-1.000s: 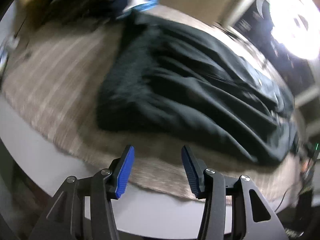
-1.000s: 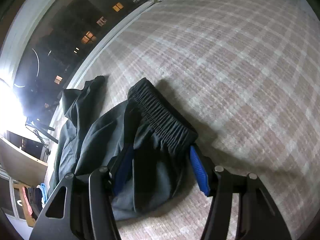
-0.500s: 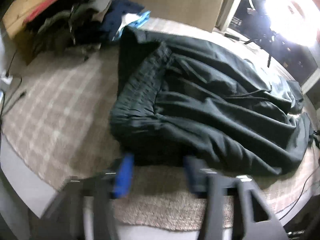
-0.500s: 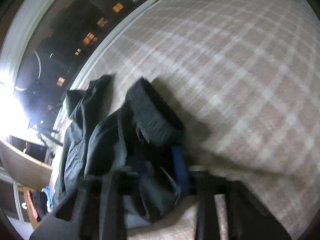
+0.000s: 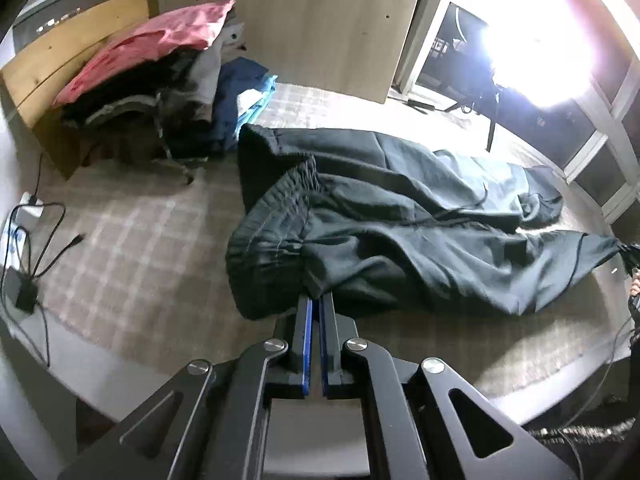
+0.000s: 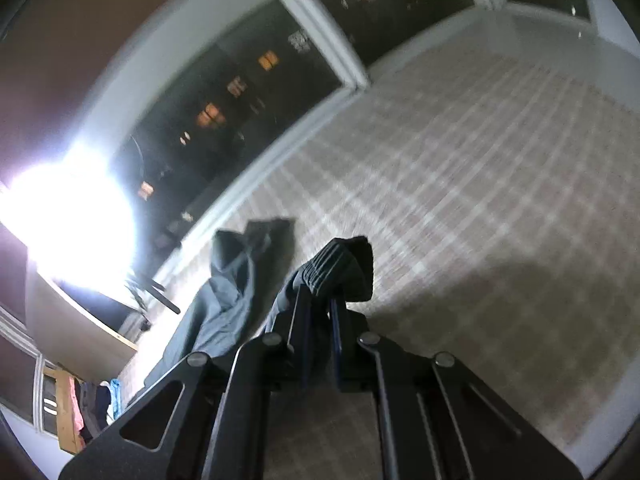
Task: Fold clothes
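Dark trousers lie crumpled across a checked rug. My left gripper is shut on the fabric just below the gathered elastic waistband, and that edge is lifted off the rug. In the right wrist view my right gripper has the ribbed leg cuff between its jaws, which are still closing; the pads press on it and it hangs raised above the rug. The rest of the trousers trails down to the left. In the left wrist view the far leg end is pulled taut to the right edge.
A pile of clothes with a pink item on top leans against wooden boards at the back left. Cables and a power strip lie at the rug's left edge. A bright lamp and dark windows stand behind.
Both grippers went from open to shut on the trousers and rose. The waistband edge and the leg cuff came up off the rug, and both views pulled back from it.
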`<state>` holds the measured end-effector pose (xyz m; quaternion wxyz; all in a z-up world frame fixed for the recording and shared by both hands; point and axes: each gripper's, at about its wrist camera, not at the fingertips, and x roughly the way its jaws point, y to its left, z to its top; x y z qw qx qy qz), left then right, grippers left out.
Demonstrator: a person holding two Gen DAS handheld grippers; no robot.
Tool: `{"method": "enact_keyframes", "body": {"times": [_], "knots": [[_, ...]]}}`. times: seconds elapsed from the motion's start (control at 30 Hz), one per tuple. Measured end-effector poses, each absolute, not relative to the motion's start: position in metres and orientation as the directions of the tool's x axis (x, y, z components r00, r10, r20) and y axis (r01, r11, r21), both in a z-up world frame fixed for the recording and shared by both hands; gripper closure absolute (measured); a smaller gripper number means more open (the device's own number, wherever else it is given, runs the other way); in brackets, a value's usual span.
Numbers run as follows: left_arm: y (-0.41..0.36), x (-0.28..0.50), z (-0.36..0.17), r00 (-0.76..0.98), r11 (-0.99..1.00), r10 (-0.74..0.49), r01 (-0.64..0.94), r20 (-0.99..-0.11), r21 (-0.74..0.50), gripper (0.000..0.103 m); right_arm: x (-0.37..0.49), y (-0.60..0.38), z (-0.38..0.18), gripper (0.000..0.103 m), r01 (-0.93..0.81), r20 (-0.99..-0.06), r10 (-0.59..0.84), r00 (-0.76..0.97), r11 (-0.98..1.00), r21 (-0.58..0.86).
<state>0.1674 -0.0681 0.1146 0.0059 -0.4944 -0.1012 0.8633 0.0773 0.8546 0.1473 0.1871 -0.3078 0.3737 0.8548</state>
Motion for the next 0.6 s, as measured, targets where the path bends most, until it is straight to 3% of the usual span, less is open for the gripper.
{"method": "enact_keyframes", "body": {"times": [0.13, 0.4, 0.6], "knots": [[-0.077, 0.183, 0.11, -0.45, -0.982, 0.098, 0.102, -0.888, -0.16, 0.101, 0.115, 0.855, 0.148, 0.096, -0.593, -0.681, 0.154, -0.716, -0.649, 0.477], [-0.08, 0.193, 0.042, -0.223, -0.991, 0.051, 0.107, -0.974, -0.076, 0.103, 0.144, 0.854, 0.065, 0.095, -0.725, -0.902, 0.133, -0.411, -0.647, 0.236], [-0.112, 0.193, 0.073, -0.267, -0.978, 0.019, 0.195, -0.963, -0.074, 0.103, 0.146, 0.843, 0.098, 0.088, -0.683, -0.867, 0.1, -0.487, -0.662, 0.308]]}}
